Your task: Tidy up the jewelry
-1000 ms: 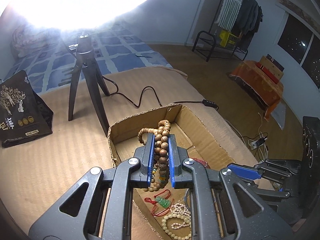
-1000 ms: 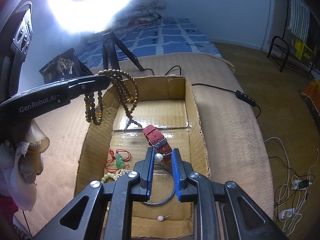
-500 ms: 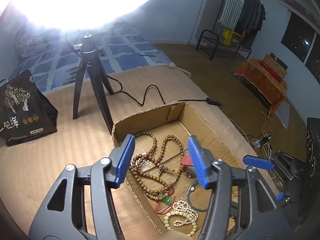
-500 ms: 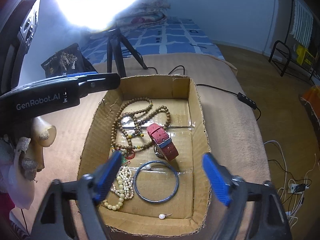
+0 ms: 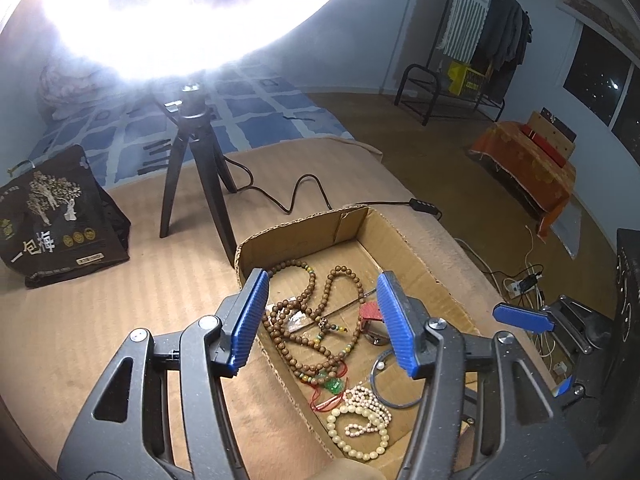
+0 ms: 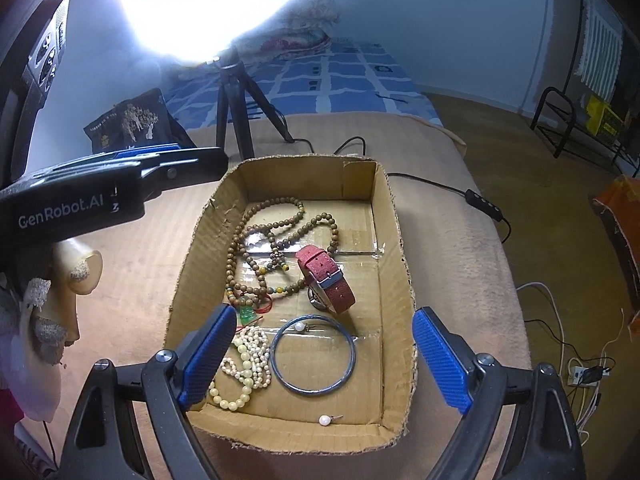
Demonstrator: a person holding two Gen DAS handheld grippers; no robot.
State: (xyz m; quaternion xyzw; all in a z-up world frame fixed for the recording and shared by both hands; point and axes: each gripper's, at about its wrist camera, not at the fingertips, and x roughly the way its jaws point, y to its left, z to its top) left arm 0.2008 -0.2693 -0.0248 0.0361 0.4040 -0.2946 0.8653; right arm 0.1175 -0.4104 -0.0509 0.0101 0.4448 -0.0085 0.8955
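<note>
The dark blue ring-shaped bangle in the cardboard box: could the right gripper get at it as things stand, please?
Probably yes: the right gripper hangs open above the dark blue ring-shaped bangle, which lies flat and uncovered; only a small pearl rests inside it.

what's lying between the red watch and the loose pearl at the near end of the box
The blue bangle lies flat between the red watch and the loose pearl, with bare cardboard box floor nearer the pearl. The right wrist view shows it.

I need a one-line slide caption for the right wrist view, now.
Open right gripper above a cardboard box holding wooden beads, red watch, blue bangle and pearls.
</note>
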